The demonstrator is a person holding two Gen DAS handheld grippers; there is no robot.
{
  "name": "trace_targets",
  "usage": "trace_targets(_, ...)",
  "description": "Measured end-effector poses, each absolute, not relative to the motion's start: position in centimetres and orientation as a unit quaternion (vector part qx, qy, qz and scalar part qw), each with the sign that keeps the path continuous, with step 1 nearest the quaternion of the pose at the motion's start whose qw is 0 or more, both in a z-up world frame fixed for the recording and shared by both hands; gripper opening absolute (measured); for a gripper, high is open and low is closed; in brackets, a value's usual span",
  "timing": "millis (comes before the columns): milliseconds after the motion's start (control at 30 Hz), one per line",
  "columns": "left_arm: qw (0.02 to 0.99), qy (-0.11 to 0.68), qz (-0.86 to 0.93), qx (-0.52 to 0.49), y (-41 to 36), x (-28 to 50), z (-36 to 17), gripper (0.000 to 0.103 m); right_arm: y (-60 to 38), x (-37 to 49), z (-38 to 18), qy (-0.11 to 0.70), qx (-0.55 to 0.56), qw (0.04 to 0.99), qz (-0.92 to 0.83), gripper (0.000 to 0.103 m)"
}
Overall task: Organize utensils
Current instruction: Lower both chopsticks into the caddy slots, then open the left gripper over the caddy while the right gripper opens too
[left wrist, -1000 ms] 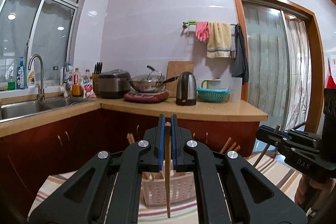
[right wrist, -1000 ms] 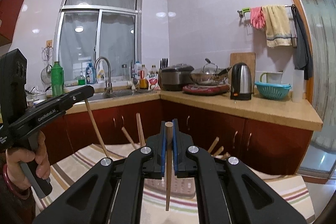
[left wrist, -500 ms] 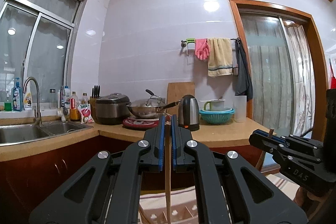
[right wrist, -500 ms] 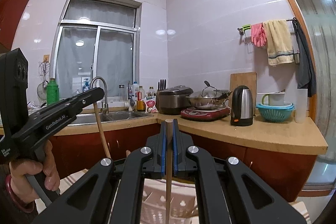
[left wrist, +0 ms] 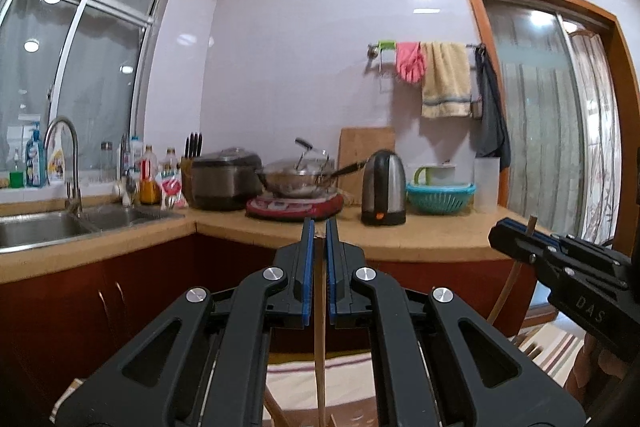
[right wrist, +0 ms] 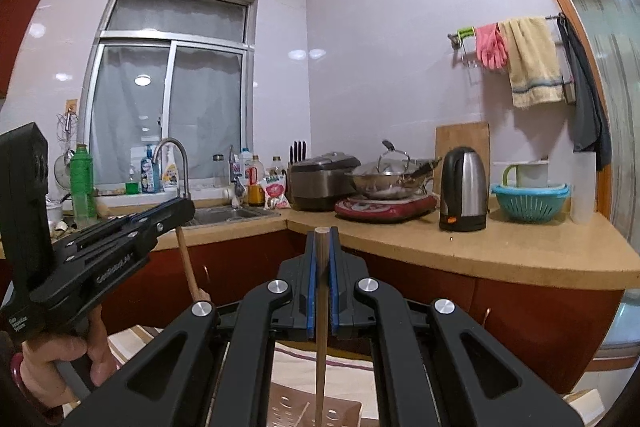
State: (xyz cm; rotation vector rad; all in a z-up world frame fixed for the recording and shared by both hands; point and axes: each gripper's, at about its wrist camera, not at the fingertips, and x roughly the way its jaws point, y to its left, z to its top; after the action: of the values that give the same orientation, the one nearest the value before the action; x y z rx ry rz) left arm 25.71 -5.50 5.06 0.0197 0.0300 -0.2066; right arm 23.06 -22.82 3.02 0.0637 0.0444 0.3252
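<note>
A tan counter (left wrist: pixel 420 239) runs across the middle of both views, turning a corner above red-brown cabinets (right wrist: pixel 540 327). A window (right wrist: pixel 168 107) fills the left of each frame, with a sink (left wrist: pixel 36 231) and tap (left wrist: pixel 64 163) below it. At mid-frame on the counter stand a rice cooker (left wrist: pixel 224 181), a wok (left wrist: pixel 300 179) on a red hob, a kettle (left wrist: pixel 384 189) and a teal colander (left wrist: pixel 440 197). A towel (left wrist: pixel 446 79) and pink glove (left wrist: pixel 410 61) hang from a rail at upper right.

The left gripper (left wrist: pixel 317 251) sits at lower centre of its own view, jaws clamped on an upright chopstick (left wrist: pixel 319 339) that hangs down between the blue pads. In the right view it enters from the lower left, held by a hand (right wrist: pixel 60 359), its stick slanting down.

The right gripper (right wrist: pixel 321 255) likewise pinches a second chopstick (right wrist: pixel 320 327) upright at lower centre; in the left view it shows at the right edge. A pale perforated basket (right wrist: pixel 304 411) lies below the sticks on a striped cloth (left wrist: pixel 556 351), at the bottom edge.
</note>
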Motion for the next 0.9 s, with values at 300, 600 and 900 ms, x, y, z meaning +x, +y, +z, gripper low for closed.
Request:
trace_targets(300,0.994,0.051,-0.101,0.005,-5.1,27.0,1.5,0.006,-22.4,24.5,-0.8,0.061,0.040,0.985,0.157,0.006)
trace_targets(600,0.991,0.087,-0.103,0.007,-5.0,27.6,-0.8,0.006,-22.1,24.4,-2.2,0.083,0.033,0.985,0.149,0.006)
trace_targets(900,0.990,0.096,-0.100,0.017,-5.1,27.2,-1.6,0.014,-22.0,24.1,-2.3,0.098,0.026,0.984,0.144,0.009)
